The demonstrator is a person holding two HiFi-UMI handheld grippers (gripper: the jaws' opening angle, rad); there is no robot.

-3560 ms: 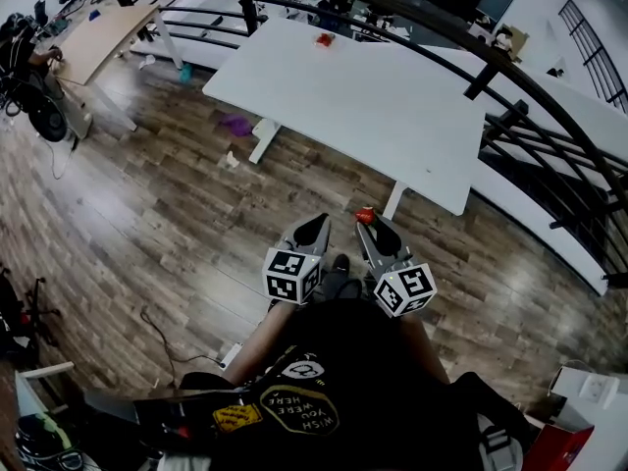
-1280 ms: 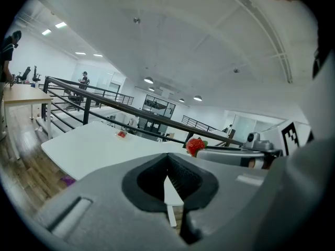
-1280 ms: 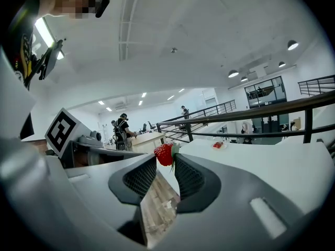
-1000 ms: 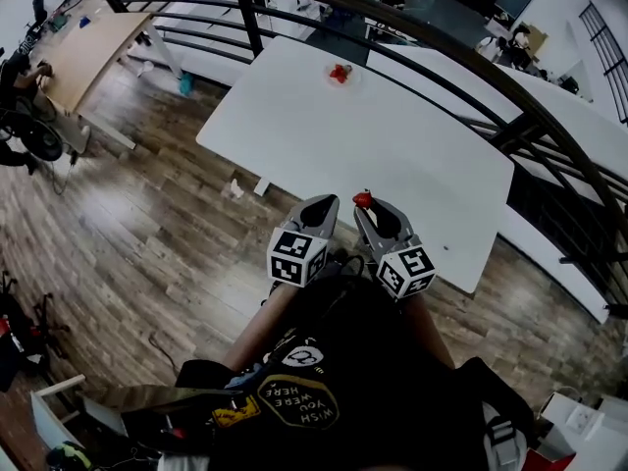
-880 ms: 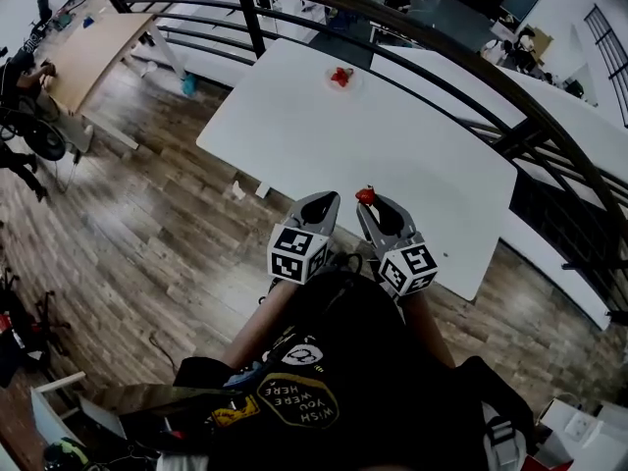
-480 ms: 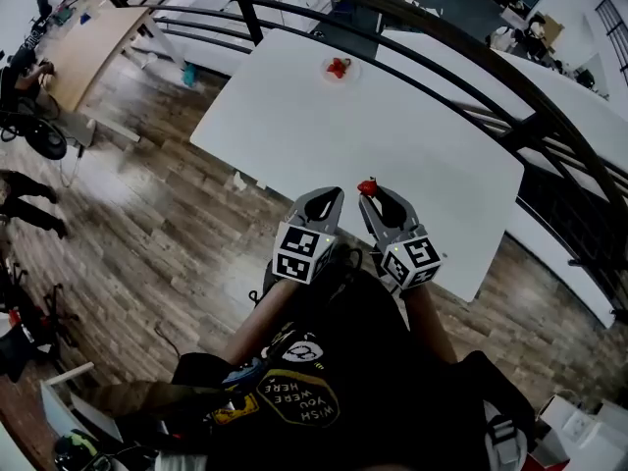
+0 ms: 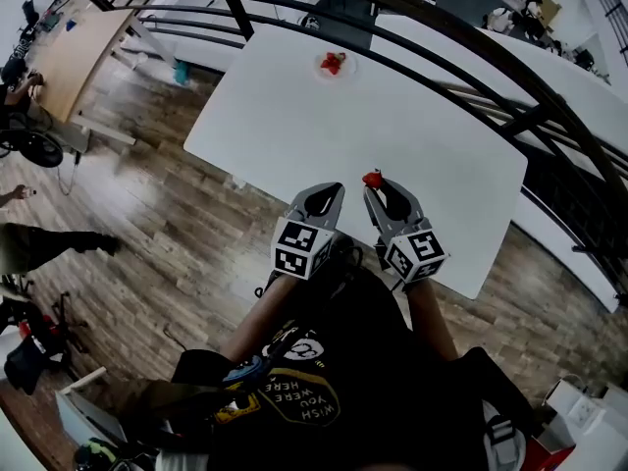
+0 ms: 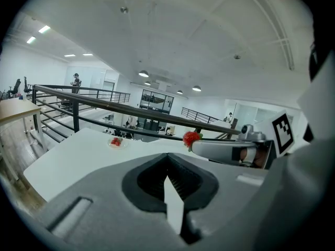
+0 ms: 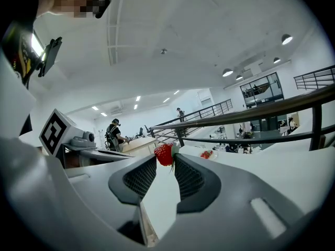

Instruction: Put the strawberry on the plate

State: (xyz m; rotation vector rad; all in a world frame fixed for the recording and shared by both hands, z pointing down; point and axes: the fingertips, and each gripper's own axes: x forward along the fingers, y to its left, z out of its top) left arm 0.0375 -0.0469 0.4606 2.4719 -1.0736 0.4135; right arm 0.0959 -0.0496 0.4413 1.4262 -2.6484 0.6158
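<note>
Since a few seconds back, both grippers have passed from over the plank floor to the near edge of the smooth white rectangular table (image 7: 412, 116). The small round plate (image 7: 320, 66) sits at the far edge. The right gripper (image 9: 166, 158) pinches the red, green-leafed strawberry (image 9: 164, 153) between ribbed black pad tips; the matte grey left gripper (image 8: 168, 163) has its jaws together, empty
</note>
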